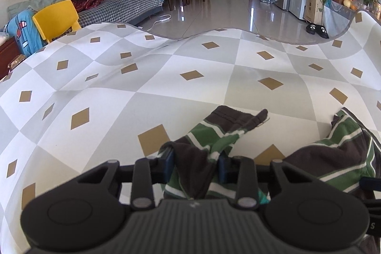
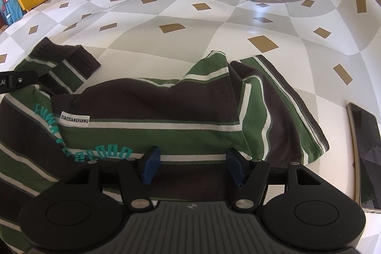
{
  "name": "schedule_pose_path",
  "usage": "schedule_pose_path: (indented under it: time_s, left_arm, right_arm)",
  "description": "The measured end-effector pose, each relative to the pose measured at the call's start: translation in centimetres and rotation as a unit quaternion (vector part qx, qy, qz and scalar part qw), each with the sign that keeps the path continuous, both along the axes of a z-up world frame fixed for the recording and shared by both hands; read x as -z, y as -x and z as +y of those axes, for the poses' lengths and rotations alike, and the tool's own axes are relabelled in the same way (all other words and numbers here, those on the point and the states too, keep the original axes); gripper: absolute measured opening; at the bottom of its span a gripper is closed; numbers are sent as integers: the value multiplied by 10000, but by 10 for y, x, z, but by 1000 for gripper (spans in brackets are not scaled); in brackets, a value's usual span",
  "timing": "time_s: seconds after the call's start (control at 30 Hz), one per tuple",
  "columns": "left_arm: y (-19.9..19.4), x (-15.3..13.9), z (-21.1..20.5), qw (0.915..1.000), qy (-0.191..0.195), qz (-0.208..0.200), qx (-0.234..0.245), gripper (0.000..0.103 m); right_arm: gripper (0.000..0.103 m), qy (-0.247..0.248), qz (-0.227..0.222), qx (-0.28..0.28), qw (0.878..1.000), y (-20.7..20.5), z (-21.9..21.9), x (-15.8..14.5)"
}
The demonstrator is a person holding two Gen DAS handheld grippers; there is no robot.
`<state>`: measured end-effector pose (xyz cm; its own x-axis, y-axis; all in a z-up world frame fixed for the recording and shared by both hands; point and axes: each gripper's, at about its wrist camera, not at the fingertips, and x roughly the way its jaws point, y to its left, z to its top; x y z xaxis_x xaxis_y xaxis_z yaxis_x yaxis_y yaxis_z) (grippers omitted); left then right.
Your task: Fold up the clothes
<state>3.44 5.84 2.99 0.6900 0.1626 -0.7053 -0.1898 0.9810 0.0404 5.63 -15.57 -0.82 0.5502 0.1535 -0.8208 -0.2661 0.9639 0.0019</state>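
Left gripper (image 1: 195, 164): blue fingers (image 1: 169, 163) pinched in on a bunched fold of the striped shirt (image 1: 209, 144), cloth pressed between both pads, gap fairly narrow. The sleeve end with its dark brown cuff sticks out just past the fingers, flopped on the counter (image 1: 119, 99). More of the same shirt is heaped at the right edge of the left wrist view.

Right gripper (image 2: 193, 164): fingers (image 2: 150, 164) spread wide, poised right over the shirt (image 2: 166, 116); nothing clamped, pads sit apart with shirt fabric below and between them. Whether the tips touch the cloth cannot be told.

Shirt: green, dark brown and white stripes, teal lettering (image 2: 100, 154) along the near-left part, white label (image 2: 75, 121) reading XIAOXIANGHANMU. It lies crumpled on the near half of the counter, one sleeve out to the left, hem side bunched to the right. Part of the left gripper's black body shows at the left edge of the right wrist view, touching the sleeve.

Phone (image 2: 365, 154): dark screen up, flat on the counter, right of the shirt, apart from it.

Counter cover: grey-white checks with tan diamonds, far edge wavy.

Beyond: yellow chair (image 1: 56, 18) at the far-left edge, sofa (image 1: 123, 4) with piled bedding, dining table and chairs, glossy tiled floor, fridge and plants at far right.
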Motion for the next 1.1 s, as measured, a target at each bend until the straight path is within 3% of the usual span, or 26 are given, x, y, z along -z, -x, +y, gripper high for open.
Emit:
schedule_pose_path:
  time_s: [0.2, 0.37, 0.77, 0.87, 0.97, 1.03, 1.1]
  left_arm:
    - [21, -10, 37, 9979, 460, -65, -456, 33]
    - [43, -9, 58, 9965, 409, -74, -723, 33]
    - [74, 24, 104, 9861, 601, 573, -1437, 34]
    - [77, 20, 107, 9855, 671, 499, -1479, 36]
    - [74, 8, 102, 9881, 642, 323, -1362, 47]
    - [70, 0, 97, 9899, 619, 179, -1262, 66]
    - [65, -8, 92, 9911, 591, 13, -1190, 79]
  right_arm:
    - [62, -7, -26, -23, 10000, 1, -1, 0]
    - [61, 3, -39, -21, 10000, 2, -1, 0]
    - [61, 142, -19, -2, 9999, 8, 0, 0]
    - [61, 144, -21, 19, 9999, 8, 0, 0]
    - [61, 149, -20, 39, 9999, 8, 1, 0]
    - [61, 150, -21, 49, 9999, 9, 1, 0]
    - [61, 151, -19, 56, 9999, 9, 1, 0]
